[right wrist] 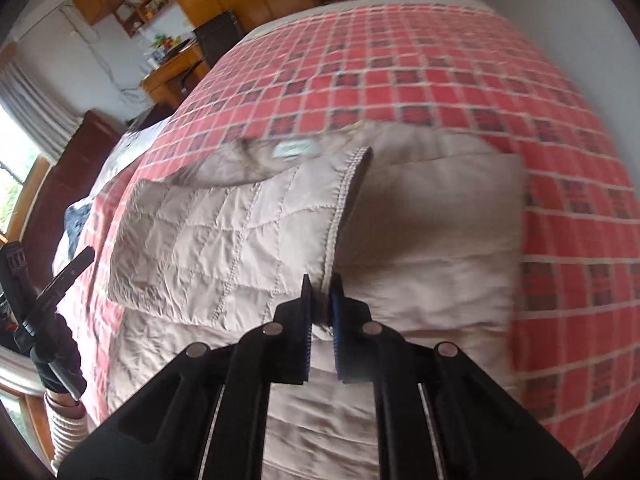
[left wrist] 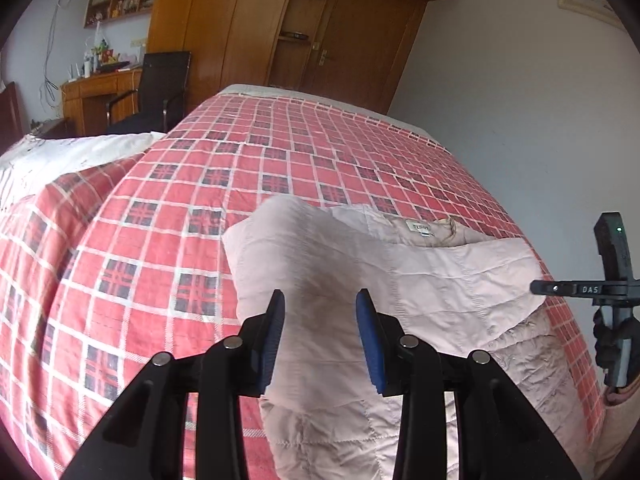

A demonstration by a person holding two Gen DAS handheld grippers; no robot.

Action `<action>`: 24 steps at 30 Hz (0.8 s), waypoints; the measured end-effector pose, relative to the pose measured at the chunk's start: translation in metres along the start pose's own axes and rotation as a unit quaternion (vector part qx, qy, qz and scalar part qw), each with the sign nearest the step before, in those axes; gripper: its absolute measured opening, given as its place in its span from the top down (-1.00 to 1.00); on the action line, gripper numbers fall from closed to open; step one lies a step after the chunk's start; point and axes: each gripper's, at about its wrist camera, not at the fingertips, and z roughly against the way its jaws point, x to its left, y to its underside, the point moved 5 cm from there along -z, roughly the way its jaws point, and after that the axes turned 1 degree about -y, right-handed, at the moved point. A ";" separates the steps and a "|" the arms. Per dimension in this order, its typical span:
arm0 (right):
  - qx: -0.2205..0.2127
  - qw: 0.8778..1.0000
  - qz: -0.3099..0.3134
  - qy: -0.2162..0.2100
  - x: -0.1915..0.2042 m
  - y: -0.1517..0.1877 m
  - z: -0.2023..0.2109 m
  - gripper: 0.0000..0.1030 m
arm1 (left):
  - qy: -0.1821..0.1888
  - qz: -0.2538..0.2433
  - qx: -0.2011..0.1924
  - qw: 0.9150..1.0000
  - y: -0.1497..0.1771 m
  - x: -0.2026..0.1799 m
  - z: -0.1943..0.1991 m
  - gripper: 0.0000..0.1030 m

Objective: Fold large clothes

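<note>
Pale-pink quilted jacket (right wrist: 224,232) lies partly folded on the red plaid bedspread (left wrist: 320,152), collar label toward the far side. Right gripper (right wrist: 322,292) is clamped on the stitched front edge — presumably to carry that panel across. Left gripper (left wrist: 320,316) hovers over the cloth, jaws apart, holding nothing.

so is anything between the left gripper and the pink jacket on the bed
Nothing visible. The left gripper is open right over the pink quilted jacket, with only jacket fabric seen in the gap between its fingers. The right gripper is already shut on the jacket's stitched edge, and the checked bedspread around it shows nothing in the way.
</note>
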 end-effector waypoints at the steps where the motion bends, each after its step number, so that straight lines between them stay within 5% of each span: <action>1: -0.003 1.000 -0.006 0.007 -0.008 -0.001 0.004 0.85 | 0.001 -0.002 0.003 1.000 0.000 -0.002 -0.004 0.28; 17: 0.050 0.996 -0.045 0.051 -0.067 0.030 -0.046 0.77 | -0.056 -0.045 0.079 0.994 0.025 -0.016 -0.072 0.26; 21: 0.027 0.995 -0.031 0.087 -0.060 0.026 -0.020 0.39 | -0.066 -0.042 0.063 0.995 0.019 -0.019 -0.053 0.28; 24: -0.012 0.994 -0.003 0.109 -0.042 0.022 0.006 0.38 | -0.054 -0.042 0.033 0.997 0.010 -0.034 -0.031 0.28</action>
